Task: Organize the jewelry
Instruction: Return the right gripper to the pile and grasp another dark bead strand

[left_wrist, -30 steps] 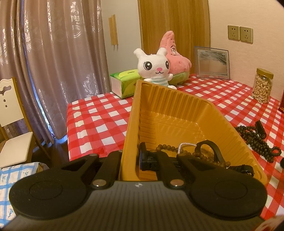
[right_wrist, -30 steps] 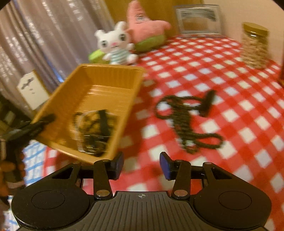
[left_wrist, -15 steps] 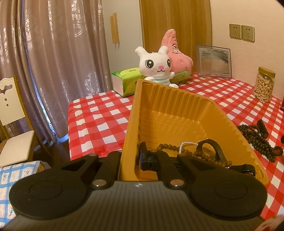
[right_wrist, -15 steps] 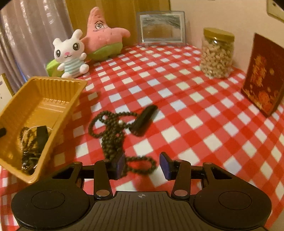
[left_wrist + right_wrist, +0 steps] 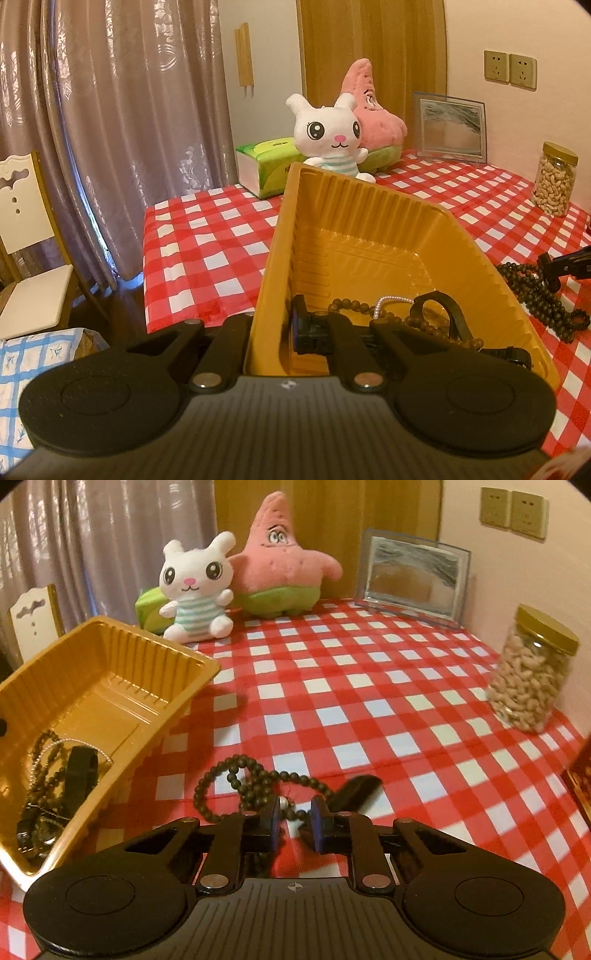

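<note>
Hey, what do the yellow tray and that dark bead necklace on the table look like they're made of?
Yellow tray: thin molded plastic, by the look; glossy, with ribbed walls and a pressed rim that catches the light.

Dark bead necklace: small round dark-brown beads, dull rather than shiny, so probably wood, though stone or resin can't be ruled out. A single pale bead sits in the strand.

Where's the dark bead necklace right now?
In the right wrist view the dark bead necklace lies low and central on the checked tablecloth, right of the yellow tray, with a strand between the right claw fingers.
</note>
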Available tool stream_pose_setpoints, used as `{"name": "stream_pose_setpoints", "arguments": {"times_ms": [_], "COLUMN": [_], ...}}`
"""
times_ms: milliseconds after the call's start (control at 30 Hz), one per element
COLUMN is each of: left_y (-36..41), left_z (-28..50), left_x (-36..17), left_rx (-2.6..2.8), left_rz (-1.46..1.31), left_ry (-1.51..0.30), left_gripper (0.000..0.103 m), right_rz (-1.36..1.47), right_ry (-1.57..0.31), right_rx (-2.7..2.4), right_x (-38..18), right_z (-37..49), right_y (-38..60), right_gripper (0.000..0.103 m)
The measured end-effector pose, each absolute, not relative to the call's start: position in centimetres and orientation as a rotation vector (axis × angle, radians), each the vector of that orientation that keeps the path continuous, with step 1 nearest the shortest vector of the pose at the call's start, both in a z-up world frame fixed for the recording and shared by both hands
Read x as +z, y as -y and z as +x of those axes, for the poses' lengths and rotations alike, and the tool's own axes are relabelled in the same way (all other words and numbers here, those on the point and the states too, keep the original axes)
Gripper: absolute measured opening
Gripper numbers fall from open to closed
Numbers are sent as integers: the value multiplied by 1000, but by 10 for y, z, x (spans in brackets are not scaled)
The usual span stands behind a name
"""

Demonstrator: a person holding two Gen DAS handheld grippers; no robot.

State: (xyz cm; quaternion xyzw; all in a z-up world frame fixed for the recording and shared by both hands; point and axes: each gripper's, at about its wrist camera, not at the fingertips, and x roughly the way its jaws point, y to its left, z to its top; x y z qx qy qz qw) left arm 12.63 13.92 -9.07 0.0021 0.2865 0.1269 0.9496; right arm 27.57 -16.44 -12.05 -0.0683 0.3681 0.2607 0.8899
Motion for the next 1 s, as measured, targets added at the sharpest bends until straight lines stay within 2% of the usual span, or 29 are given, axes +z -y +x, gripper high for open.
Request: {"name": "stream_pose_setpoints", "arguments": {"times_ms": [667,1000], "left_y": [-140,-140], "left_z": [126,127], "left_x": [-90,-90], "left_rx": [258,259], "left_rz": [3,3], "left_ry": [-585,-585], "left_gripper": [6,6], "right_rz": [-91,-9], "right_ry": [-798,-826], "right_rx": [490,443], "right_x": [-137,-139], "right_z": [295,299], "right_y": [150,158], "right_gripper": [17,9]}}
